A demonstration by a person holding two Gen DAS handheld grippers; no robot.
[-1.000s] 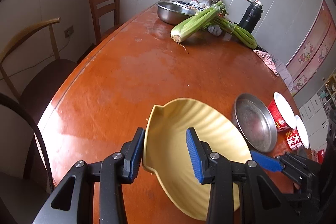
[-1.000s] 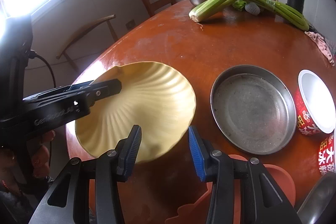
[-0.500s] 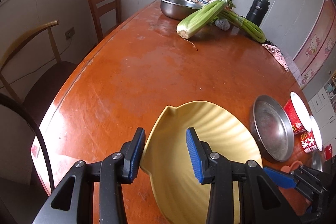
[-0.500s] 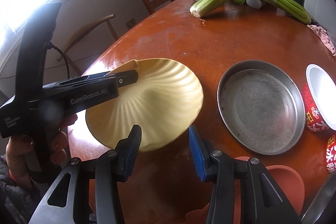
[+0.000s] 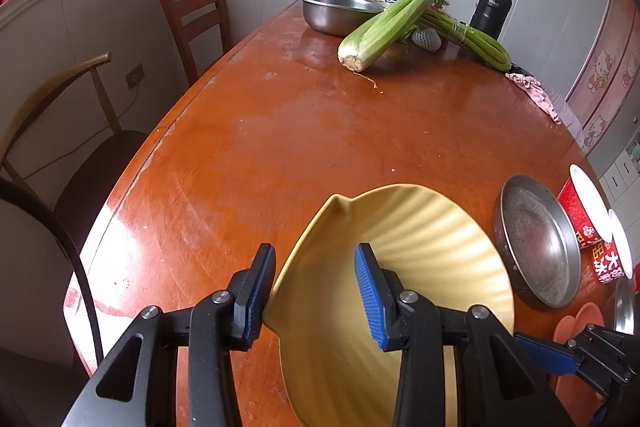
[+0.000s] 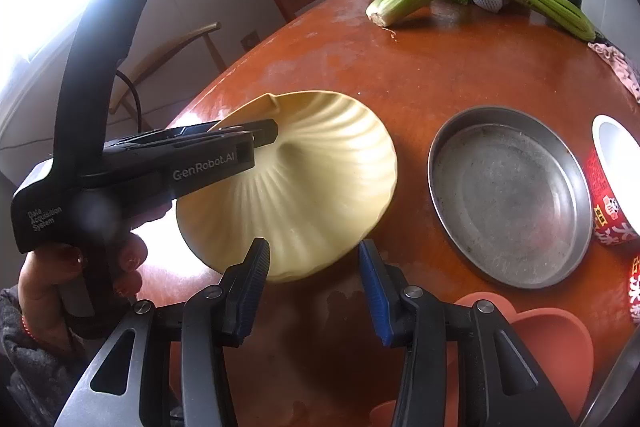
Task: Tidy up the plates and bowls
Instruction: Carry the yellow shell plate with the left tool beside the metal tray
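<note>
Tabletop [image 6: 460,75] first: the big orange-brown table carries nearly everything, and little of the sorting looks done, as I judge it, since the dishes lie spread in a loose row along the near edge, not stacked. Largest of them is the yellow shell-shaped plate [image 6: 320,183], tilted with its far rim raised off the wood; whether its near edge rests on the table I cannot tell. The left gripper [image 5: 315,293] has it by the rim beside the hinge notch, jaws clamped down on that edge as far as they go, 1 pad outside and 1 inside the dish. Just beside it to the right sits the round steel pan [image 6: 508,195], flat and empty, apart from the yellow plate. Further right stand 2 red paper bowls [image 5: 588,211], close together, and at the near edge an orange heart-shaped dish [image 6: 552,347] lies partly under the right gripper [image 6: 314,291]. That gripper's jaws are drawn in to their narrowest and carry nothing; only bare wood and the plate's near edge show past them. A steel basin [image 5: 336,11], celery [image 5: 384,27] and a black flask [image 5: 490,9] crowd the far end and seem no part of the job. So 1 plate is in hand, and the pan, bowls and orange dish are left to gather.
</note>
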